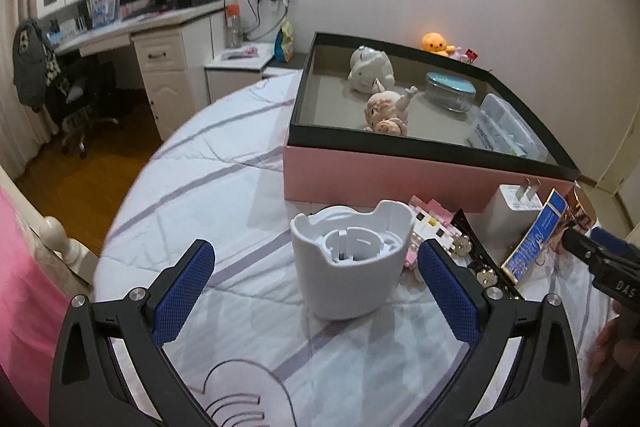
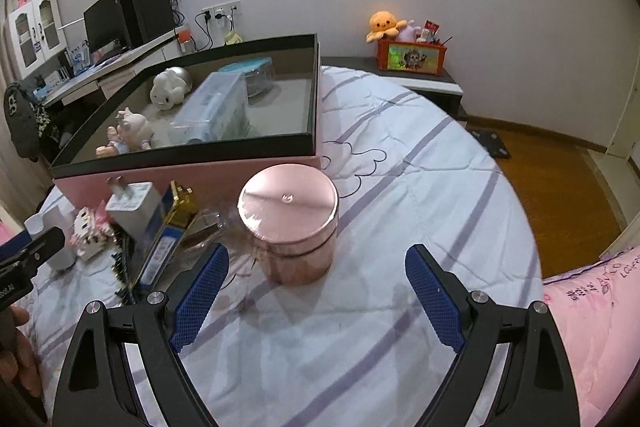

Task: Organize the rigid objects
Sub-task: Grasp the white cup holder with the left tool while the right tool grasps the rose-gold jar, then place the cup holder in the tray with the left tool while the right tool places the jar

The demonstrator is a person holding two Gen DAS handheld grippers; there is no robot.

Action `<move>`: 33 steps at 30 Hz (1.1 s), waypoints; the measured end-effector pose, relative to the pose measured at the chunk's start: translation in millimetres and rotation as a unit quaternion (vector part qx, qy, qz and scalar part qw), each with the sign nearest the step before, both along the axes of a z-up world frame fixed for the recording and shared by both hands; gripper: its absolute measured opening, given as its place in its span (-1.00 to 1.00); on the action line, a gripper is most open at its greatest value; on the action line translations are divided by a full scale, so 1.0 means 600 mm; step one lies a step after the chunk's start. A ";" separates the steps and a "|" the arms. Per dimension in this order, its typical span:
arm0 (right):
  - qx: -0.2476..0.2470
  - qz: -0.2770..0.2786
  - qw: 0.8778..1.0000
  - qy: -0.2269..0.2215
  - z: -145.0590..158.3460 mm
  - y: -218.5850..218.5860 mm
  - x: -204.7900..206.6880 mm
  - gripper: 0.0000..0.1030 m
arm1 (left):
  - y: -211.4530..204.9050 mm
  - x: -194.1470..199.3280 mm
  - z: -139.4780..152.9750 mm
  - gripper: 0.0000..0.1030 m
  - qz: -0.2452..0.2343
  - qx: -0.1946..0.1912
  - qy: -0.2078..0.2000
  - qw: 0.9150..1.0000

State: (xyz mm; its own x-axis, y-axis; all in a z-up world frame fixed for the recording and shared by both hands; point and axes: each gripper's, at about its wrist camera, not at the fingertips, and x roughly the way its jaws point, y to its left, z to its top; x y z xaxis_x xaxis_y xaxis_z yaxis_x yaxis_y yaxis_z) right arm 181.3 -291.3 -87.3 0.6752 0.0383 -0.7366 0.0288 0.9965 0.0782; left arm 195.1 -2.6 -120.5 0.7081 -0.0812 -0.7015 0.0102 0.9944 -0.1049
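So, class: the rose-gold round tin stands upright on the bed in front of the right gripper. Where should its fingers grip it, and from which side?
Grip the round tin across its curved side wall, below the lid seam, coming from the near side. It stands upright, its flat lid offers no hold, and the open right gripper already faces it. Clutter crowds its left.

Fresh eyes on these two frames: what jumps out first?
The big pink box with a black rim, open on the bed, already holding toy figures and clear containers. In front of it, each pair of tongs stands open before one thing: the left tongs face a white plastic cup-shaped base, the right tongs a shiny rose-gold round tin.
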 end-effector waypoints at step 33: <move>0.054 0.069 0.995 -0.052 0.083 0.010 -0.045 -0.07 | -0.003 -0.058 0.078 0.04 -0.059 -0.022 -0.047 0.997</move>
